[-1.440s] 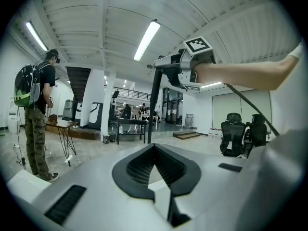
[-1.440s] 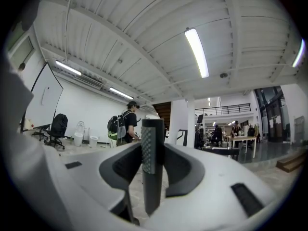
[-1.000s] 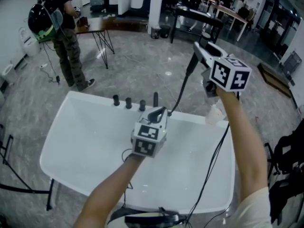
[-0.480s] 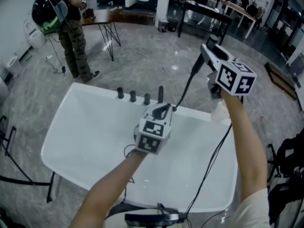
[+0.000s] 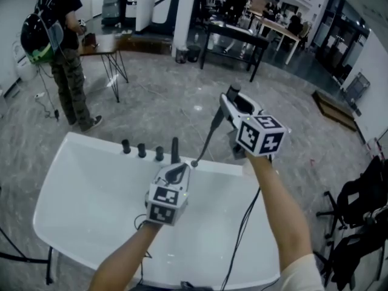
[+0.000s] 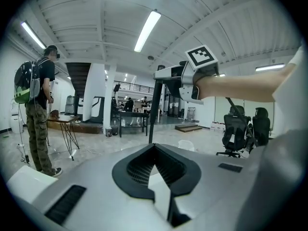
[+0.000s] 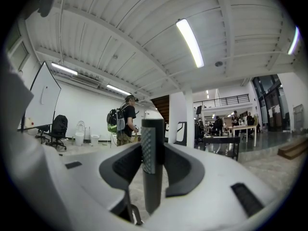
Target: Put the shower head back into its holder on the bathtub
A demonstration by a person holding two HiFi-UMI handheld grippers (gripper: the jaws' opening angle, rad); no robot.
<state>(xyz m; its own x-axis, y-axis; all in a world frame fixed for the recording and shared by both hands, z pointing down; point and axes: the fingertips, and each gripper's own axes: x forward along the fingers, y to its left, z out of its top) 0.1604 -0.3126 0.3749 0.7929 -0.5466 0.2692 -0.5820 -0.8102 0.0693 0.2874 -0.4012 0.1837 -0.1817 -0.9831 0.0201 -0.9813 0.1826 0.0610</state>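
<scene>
Over the last second I had eased the right gripper [image 5: 233, 100], clamped on the shower head [image 5: 209, 135], barely nearer the holder [image 5: 175, 149] on the bathtub [image 5: 85, 193], so it hung unseated just right of the holder, my left gripper [image 5: 180, 172] closed and empty just short of it.

The left gripper [image 6: 155, 147] fills the lower frame, its dark jaws meeting at the tips with nothing between them. Above and beyond it, the right gripper [image 6: 166, 74] clasps the top of the shower head [image 6: 152, 114], whose dark handle hangs down. A person with a backpack [image 6: 34, 114] stands at far left beside a table [image 6: 61, 121]; office chairs [image 6: 236, 129] stand at right
</scene>
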